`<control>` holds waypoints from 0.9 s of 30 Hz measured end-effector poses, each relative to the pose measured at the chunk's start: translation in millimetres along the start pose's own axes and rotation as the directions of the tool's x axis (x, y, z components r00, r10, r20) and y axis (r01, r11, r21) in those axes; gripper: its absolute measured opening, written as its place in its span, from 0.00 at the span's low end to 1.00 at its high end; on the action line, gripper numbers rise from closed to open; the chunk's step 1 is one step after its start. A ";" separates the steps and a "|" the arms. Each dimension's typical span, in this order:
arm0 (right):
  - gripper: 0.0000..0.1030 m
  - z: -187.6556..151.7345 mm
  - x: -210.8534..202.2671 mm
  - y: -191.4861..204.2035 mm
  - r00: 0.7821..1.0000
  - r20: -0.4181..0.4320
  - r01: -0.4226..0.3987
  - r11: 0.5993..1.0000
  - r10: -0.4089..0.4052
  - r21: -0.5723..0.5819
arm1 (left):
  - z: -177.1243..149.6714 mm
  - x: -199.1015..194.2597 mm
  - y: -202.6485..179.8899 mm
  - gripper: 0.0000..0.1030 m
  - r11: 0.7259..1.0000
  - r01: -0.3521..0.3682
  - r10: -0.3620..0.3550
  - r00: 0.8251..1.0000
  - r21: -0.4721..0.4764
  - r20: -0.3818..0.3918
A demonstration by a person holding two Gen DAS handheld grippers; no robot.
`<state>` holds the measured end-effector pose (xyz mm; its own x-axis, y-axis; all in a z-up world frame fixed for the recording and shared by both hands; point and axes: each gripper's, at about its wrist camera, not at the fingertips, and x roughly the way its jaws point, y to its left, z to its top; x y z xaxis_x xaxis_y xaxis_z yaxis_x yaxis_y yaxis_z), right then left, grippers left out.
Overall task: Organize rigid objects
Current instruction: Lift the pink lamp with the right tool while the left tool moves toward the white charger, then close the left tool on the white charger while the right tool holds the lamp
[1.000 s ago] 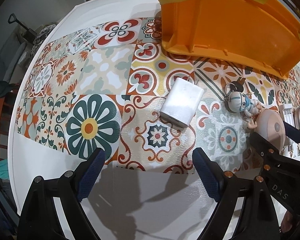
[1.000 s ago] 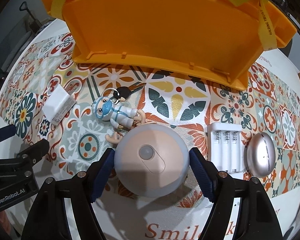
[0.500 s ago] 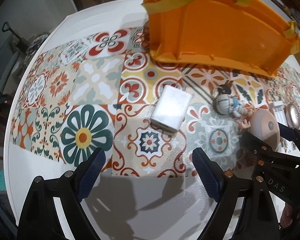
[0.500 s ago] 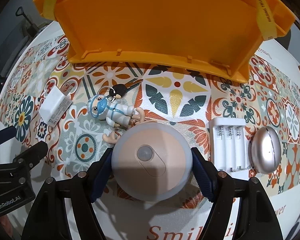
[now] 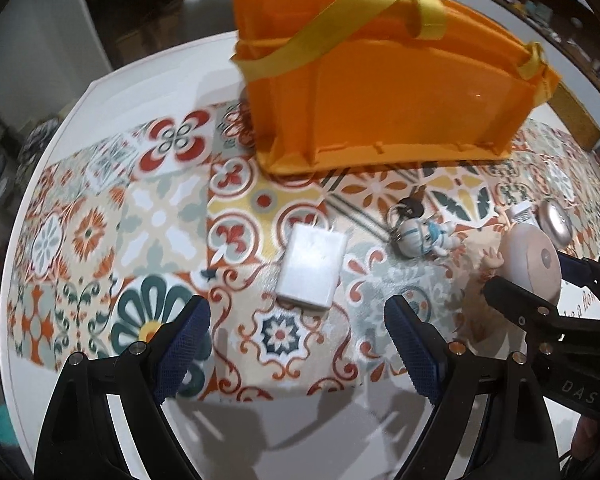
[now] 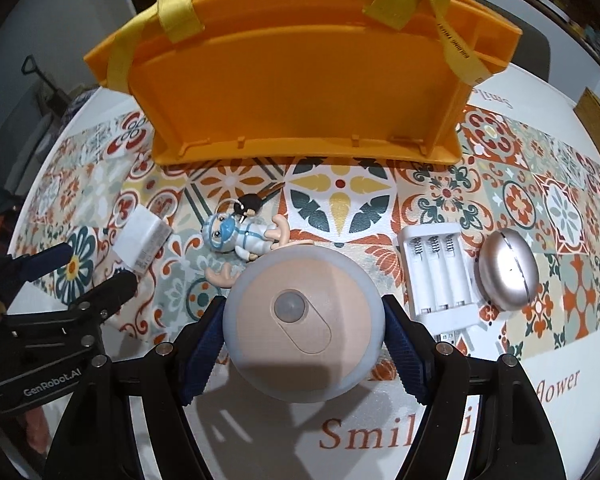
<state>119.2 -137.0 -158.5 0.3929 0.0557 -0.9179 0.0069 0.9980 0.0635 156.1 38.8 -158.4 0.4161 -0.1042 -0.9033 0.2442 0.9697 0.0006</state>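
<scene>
My right gripper (image 6: 302, 344) is shut on a round pink lamp with a grey rim (image 6: 302, 316) and holds it above the table; the lamp also shows in the left wrist view (image 5: 534, 264). My left gripper (image 5: 296, 344) is open and empty, just in front of a white charger block (image 5: 312, 266). A small masked figurine on a keyring (image 6: 236, 234) lies between charger and lamp. An orange basket with yellow straps (image 6: 300, 84) stands at the back.
A white battery holder (image 6: 438, 276) and a silver round case (image 6: 504, 270) lie right of the lamp. A patterned tile mat (image 5: 160, 216) covers the white round table. The table's front edge is near both grippers.
My right gripper has lifted the lamp higher above the table. The left gripper has pulled back and up a little, so the charger sits closer between its fingers.
</scene>
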 end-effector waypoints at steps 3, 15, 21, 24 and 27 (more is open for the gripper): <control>0.73 1.4 4.1 5.7 1.000 0.004 0.012 0.999 -0.012 0.032 | 3.7 4.1 -1.8 0.86 0.999 0.013 -0.014 1.000 0.036 0.019; 0.73 0.0 17.8 1.9 0.999 -0.033 0.004 0.995 -0.001 0.097 | 11.3 29.8 -0.2 0.70 0.994 0.048 -0.049 0.999 0.102 0.012; 0.73 3.6 20.5 -0.1 0.999 -0.035 0.013 0.994 -0.010 0.106 | 11.2 38.4 4.3 0.56 0.995 0.070 -0.071 0.998 0.072 -0.001; 0.73 4.1 22.3 -0.7 0.999 -0.039 0.016 0.994 -0.011 0.109 | 12.4 41.5 4.5 0.47 0.995 0.080 -0.080 0.997 0.059 -0.006; 0.73 4.2 24.1 -0.7 0.999 -0.043 0.015 0.994 -0.011 0.107 | 14.0 41.9 2.5 0.36 0.995 0.082 -0.082 0.997 0.061 0.001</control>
<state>132.5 -136.4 -179.0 0.3531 0.0463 -0.9344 0.1115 0.9896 0.0912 186.5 33.8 -190.2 0.3958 -0.1838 -0.8998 0.3301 0.9428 -0.0473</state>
